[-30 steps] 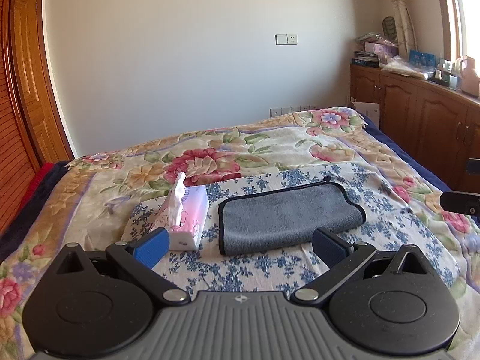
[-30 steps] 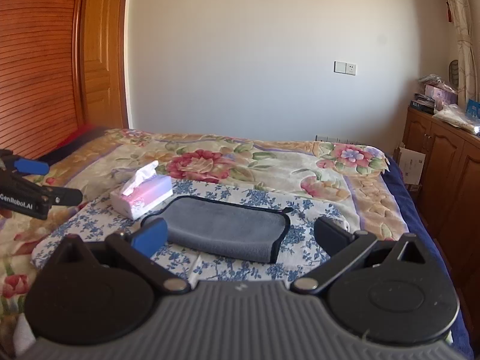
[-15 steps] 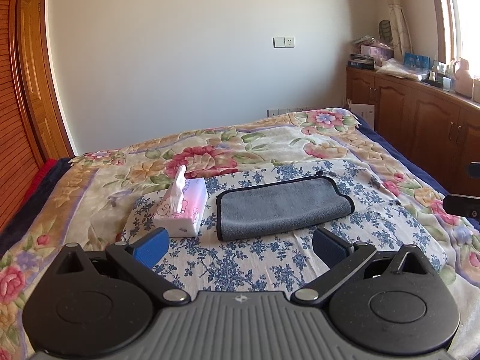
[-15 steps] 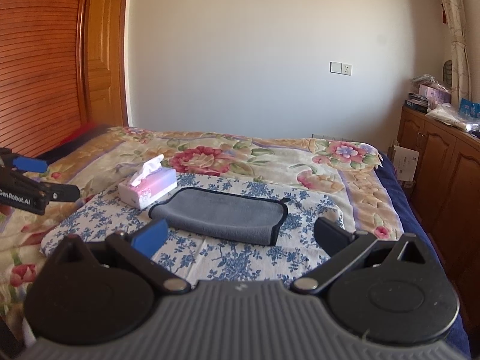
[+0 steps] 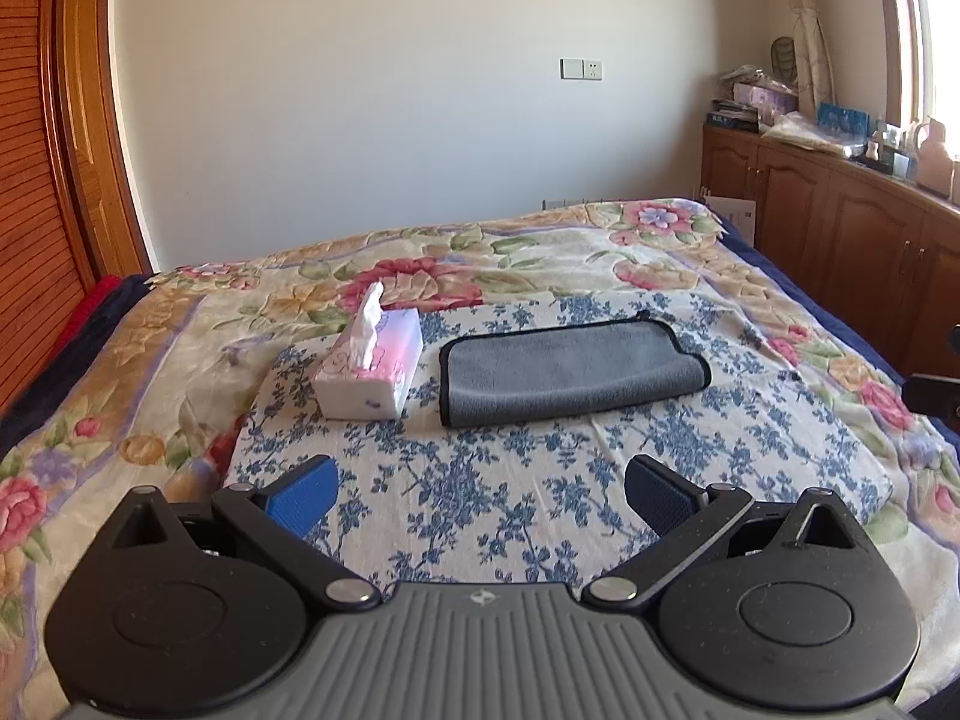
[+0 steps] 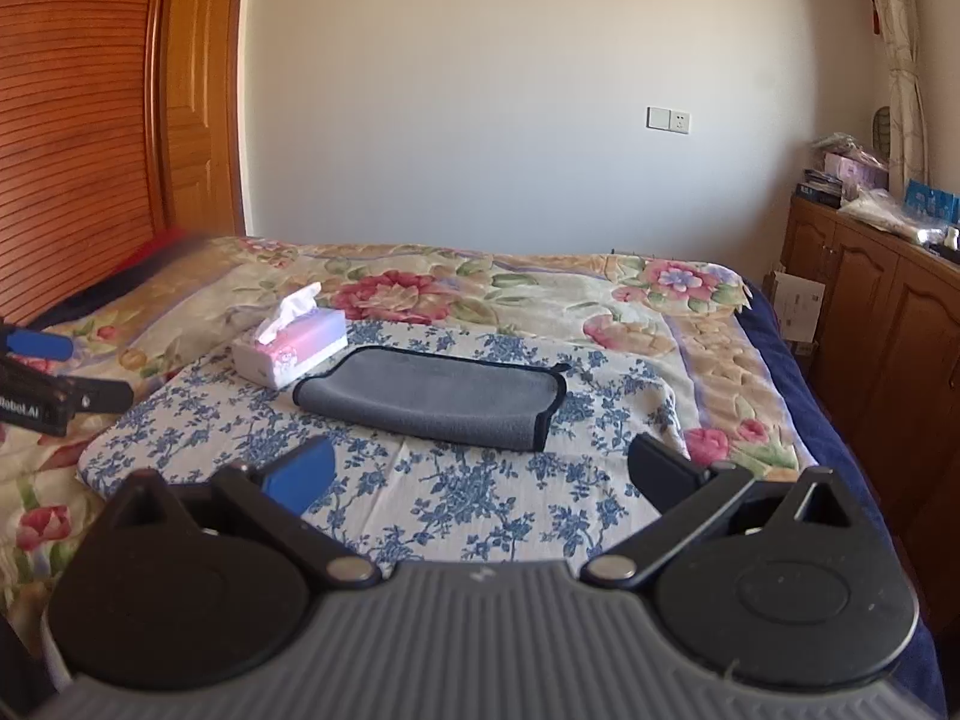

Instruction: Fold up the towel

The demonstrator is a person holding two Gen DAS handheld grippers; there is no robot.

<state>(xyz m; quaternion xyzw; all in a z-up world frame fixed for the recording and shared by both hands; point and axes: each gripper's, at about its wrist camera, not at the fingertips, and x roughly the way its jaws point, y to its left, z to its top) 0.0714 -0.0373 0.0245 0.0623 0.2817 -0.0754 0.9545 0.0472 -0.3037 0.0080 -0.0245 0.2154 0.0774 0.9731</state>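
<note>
A grey towel with black trim lies folded and flat on a blue-flowered cloth on the bed. It also shows in the right wrist view. My left gripper is open and empty, well short of the towel. My right gripper is open and empty, also short of the towel. The left gripper shows at the left edge of the right wrist view.
A pink and white tissue box stands just left of the towel. The bed has a floral blanket. Wooden cabinets run along the right side. A wooden door is at the left.
Both grippers have drawn back from the towel and risen a little; the towel and tissue box look farther away. The towel has not moved.
</note>
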